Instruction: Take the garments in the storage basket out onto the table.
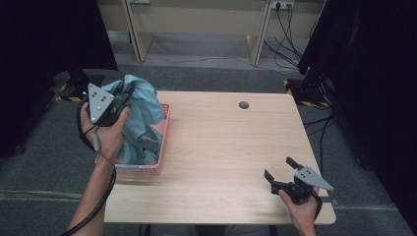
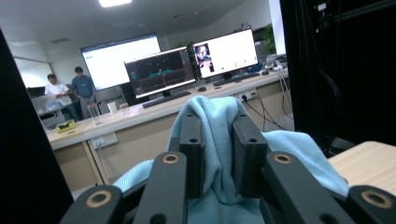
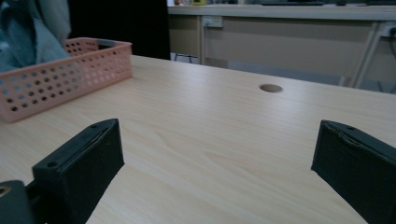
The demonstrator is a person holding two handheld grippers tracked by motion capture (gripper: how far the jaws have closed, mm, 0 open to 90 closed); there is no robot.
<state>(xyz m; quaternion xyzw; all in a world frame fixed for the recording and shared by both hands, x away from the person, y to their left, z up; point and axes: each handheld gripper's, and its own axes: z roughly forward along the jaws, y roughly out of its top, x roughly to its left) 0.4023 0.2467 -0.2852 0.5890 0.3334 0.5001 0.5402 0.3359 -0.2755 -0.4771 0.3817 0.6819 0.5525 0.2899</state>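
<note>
Light-blue knitted cloth (image 2: 219,135) is pinched by the left gripper (image 2: 218,154), seemingly lifted above the pink perforated plastic basket (image 1: 160,147); the right gripper (image 1: 280,172) gapes over the pale wooden table (image 1: 221,147).

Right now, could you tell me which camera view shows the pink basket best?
The high view: it shows the pink basket whole at the table's left edge, holding the light blue cloth that the left gripper pinches. The right gripper view shows one perforated side and a corner. The left gripper view shows cloth, no basket.
</note>
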